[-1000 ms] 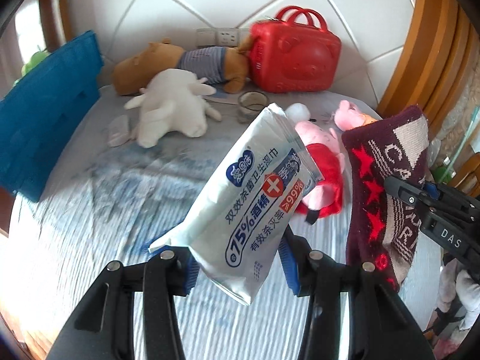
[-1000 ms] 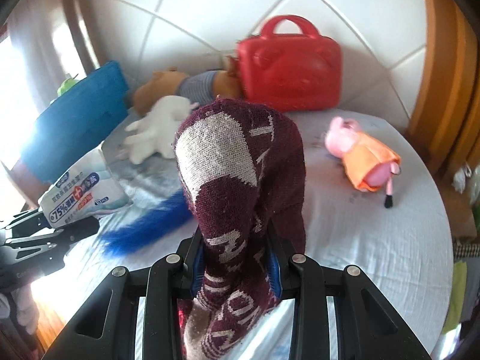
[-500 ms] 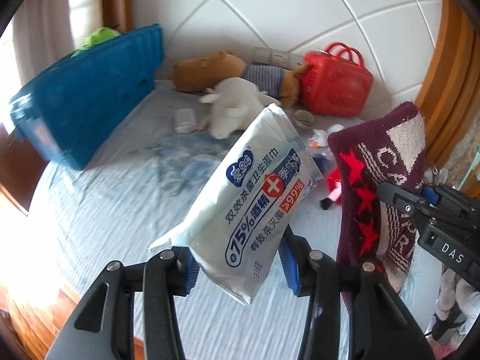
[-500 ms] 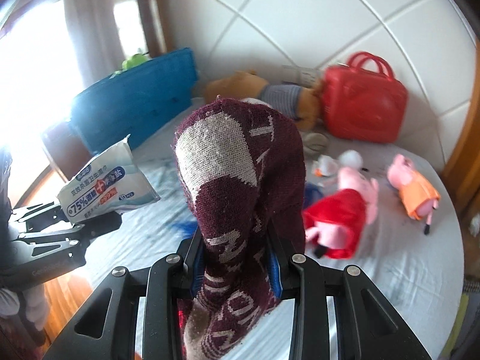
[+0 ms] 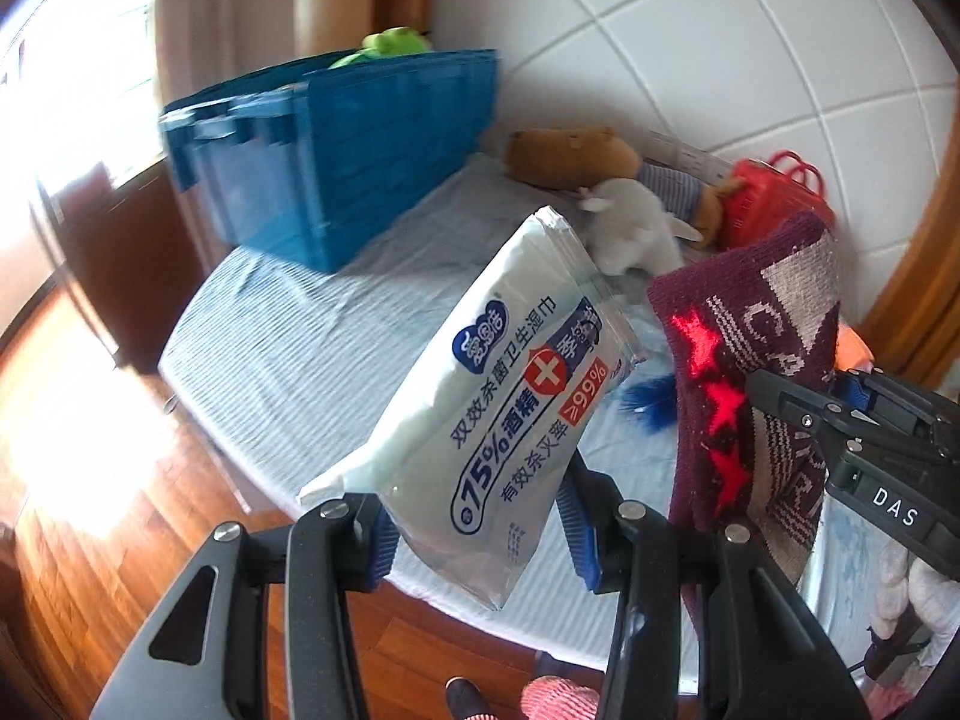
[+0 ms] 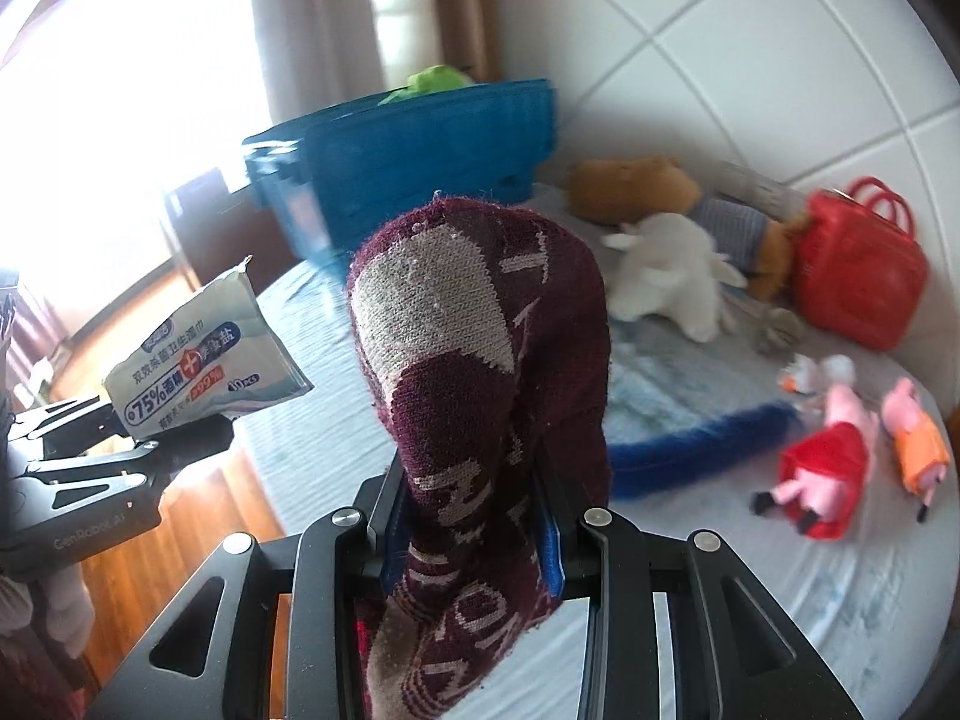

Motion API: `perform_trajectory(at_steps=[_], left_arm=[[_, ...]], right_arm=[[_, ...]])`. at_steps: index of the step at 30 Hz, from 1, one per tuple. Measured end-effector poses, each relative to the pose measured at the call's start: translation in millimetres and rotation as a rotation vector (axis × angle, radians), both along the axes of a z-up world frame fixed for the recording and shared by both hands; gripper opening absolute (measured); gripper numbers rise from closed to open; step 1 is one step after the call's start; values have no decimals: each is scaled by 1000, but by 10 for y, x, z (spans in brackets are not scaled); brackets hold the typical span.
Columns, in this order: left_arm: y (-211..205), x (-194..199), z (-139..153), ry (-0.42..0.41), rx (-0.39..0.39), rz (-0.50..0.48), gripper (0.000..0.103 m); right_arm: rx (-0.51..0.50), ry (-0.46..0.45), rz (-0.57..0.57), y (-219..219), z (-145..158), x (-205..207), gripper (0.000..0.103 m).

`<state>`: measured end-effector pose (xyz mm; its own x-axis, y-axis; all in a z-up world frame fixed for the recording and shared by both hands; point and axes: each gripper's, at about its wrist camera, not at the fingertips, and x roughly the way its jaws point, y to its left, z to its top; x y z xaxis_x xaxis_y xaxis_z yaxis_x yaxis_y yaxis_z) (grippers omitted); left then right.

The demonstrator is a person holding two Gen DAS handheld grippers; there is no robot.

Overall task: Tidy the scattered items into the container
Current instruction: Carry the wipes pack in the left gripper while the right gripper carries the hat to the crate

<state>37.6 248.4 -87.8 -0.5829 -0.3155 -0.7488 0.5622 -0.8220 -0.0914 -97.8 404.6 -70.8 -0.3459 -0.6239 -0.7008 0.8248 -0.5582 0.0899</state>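
My left gripper (image 5: 477,531) is shut on a white wet-wipes pack (image 5: 498,396) with blue and red print, held in the air over the bed's near edge. My right gripper (image 6: 471,525) is shut on a maroon knitted sock (image 6: 480,360) with grey letters; the same sock (image 5: 756,384) hangs at the right of the left wrist view. The blue plastic crate (image 5: 336,150) stands at the bed's far left corner, with a green plush toy (image 5: 393,42) showing over its rim. Both grippers are short of the crate (image 6: 414,150).
On the bed (image 6: 690,516) lie a brown bear plush (image 6: 648,189), a white plush (image 6: 672,276), a red toy case (image 6: 858,276), a blue feather (image 6: 696,450) and two pig dolls (image 6: 834,462). Wooden floor (image 5: 90,480) borders the bed. A window (image 6: 120,78) glares at left.
Both grippers swung left with their loads still held. The blue crate has grown larger and moved toward the centre of both views, and the toys have slid off to the right.
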Motion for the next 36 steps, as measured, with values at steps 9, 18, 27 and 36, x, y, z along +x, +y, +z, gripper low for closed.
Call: perform_trajectory(at_steps=[9,18,27,36], left_arm=[[-570,361,25,-1,-7,200,45],[-1122,632,9,-6,1,370,45],[-1796,915,-66,2,14,356,45],[-2749,1180,-41,-1,10,202,45]], right_arm=[[-3,1,230,-912,2,224,33],[-28,1,421,-1744,28,279,33],[4,13,443,-2451,-49,567,33],[4,15,279,-3150,-73,925,33]])
